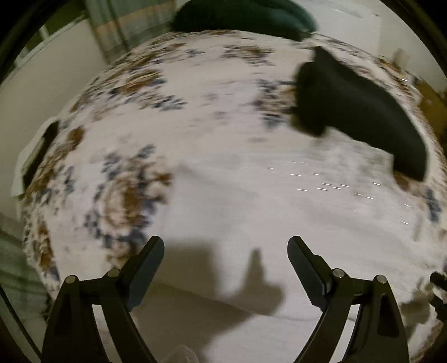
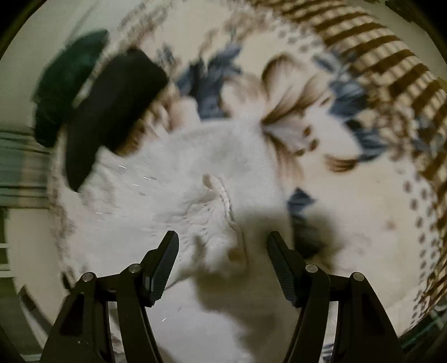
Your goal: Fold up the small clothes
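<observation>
We work over a bed covered by a floral bedspread (image 1: 134, 178), and everything else sits in relation to the white garment (image 1: 279, 201) spread on it. That garment is a fuzzy, pale knit lying mostly flat at the middle of the bedspread; in the right wrist view a ribbed edge or seam (image 2: 226, 201) runs across it just ahead of the gripper. A black garment (image 1: 357, 111) lies at the far edge of the white one, touching or overlapping its corner. Beyond that sits a dark green piece (image 1: 243, 16), well apart from the white garment. Both views are blurred by motion, so fine detail is hard to read.

We judge the step in hand to be taking hold of the white garment for a fold. To do it well, we should pinch an edge or corner, both grippers level, and lift just enough to carry the cloth over without dragging the rest.

The left gripper (image 1: 225, 245) hovers above the white garment, jaws wide apart, holding nothing. The right gripper (image 2: 223, 240) has its jaws apart too, straddling the ribbed edge, empty.
</observation>
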{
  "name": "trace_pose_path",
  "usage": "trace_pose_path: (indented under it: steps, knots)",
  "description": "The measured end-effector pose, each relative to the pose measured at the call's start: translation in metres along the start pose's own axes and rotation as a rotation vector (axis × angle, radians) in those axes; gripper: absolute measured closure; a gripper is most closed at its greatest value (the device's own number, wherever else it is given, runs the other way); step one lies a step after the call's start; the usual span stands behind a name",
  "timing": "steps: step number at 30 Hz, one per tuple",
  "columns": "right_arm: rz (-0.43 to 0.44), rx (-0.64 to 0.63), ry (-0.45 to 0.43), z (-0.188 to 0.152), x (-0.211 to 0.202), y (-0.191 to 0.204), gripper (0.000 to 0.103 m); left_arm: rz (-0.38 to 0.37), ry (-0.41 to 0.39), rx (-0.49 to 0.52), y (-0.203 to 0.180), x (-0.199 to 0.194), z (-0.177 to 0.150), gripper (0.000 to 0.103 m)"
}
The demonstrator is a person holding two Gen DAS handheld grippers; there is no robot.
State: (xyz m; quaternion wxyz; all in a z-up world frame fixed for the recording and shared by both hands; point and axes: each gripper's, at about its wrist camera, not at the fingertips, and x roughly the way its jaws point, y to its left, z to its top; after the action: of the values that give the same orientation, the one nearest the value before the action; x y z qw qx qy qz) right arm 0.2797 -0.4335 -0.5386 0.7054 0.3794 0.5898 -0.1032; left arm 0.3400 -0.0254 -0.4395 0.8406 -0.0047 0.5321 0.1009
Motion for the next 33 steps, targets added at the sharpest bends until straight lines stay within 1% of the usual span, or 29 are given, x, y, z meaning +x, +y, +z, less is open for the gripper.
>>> trace_pose_path:
  steps: [1, 2, 3, 4, 7, 8, 10, 12, 14, 15, 17, 19, 20, 22, 23, 26, 29, 32, 33]
  knots:
    - [-0.009, -0.007, 0.015, 0.001, 0.009, 0.003, 0.041, 0.004, 0.002, -0.011, 0.005, 0.002, 0.0, 0.013]
    - [-0.027, -0.028, 0.008, 0.0, 0.014, 0.009, 0.072, 0.011, 0.004, -0.021, 0.011, 0.003, 0.0, 0.013]
    - [-0.058, -0.063, -0.014, -0.001, 0.014, 0.015, 0.092, 0.016, 0.002, -0.028, 0.014, 0.003, 0.001, 0.013]
    - [-0.091, -0.108, -0.044, -0.004, 0.006, 0.024, 0.1, 0.016, 0.0, -0.037, 0.018, 0.003, 0.0, 0.013]
    - [-0.119, -0.141, -0.14, -0.01, -0.026, 0.029, 0.1, 0.004, 0.002, -0.045, 0.018, 0.003, 0.001, 0.013]
    - [-0.116, -0.137, -0.152, -0.01, -0.032, 0.028, 0.1, 0.003, 0.004, -0.042, 0.017, 0.004, 0.001, 0.013]
    - [-0.101, -0.115, -0.135, -0.009, -0.035, 0.02, 0.1, -0.013, 0.011, -0.04, 0.014, 0.006, 0.005, 0.013]
    - [-0.109, -0.106, -0.115, -0.008, -0.031, 0.012, 0.1, -0.069, 0.038, -0.041, 0.006, 0.003, 0.002, 0.013]
    - [-0.039, -0.076, -0.067, -0.009, -0.026, 0.002, 0.1, -0.125, 0.059, -0.031, -0.007, -0.004, -0.004, 0.013]
    - [-0.031, -0.067, -0.059, -0.01, -0.024, 0.0, 0.1, -0.154, 0.069, -0.016, -0.017, -0.009, -0.009, 0.013]
    - [0.033, -0.047, -0.062, -0.014, -0.022, -0.004, 0.1, -0.225, 0.107, -0.007, -0.037, -0.017, -0.02, 0.013]
    - [0.125, -0.006, -0.068, -0.021, -0.022, -0.01, 0.1, -0.364, 0.197, -0.062, -0.056, -0.019, -0.032, 0.013]
    - [0.16, 0.007, -0.069, -0.023, -0.023, -0.011, 0.1, -0.461, 0.264, -0.121, -0.066, -0.017, -0.04, 0.013]
    - [0.252, 0.039, -0.079, -0.028, -0.028, -0.013, 0.1, -0.591, 0.357, -0.235, -0.08, -0.01, -0.051, 0.013]
    - [0.28, 0.049, -0.079, -0.03, -0.03, -0.011, 0.1, -0.656, 0.398, -0.303, -0.089, -0.006, -0.058, 0.013]
    - [0.358, 0.067, -0.091, -0.036, -0.044, -0.009, 0.1, -0.774, 0.47, -0.468, -0.108, 0.003, -0.071, 0.013]
    - [0.394, 0.07, -0.103, -0.037, -0.061, -0.009, 0.1, -0.84, 0.533, -0.579, -0.126, 0.015, -0.08, 0.013]
    - [0.413, 0.058, -0.104, -0.036, -0.072, -0.008, 0.1, -0.895, 0.566, -0.635, -0.144, 0.024, -0.085, 0.013]
    - [0.412, 0.052, -0.102, -0.035, -0.074, -0.008, 0.1, -0.903, 0.583, -0.657, -0.148, 0.028, -0.087, 0.013]
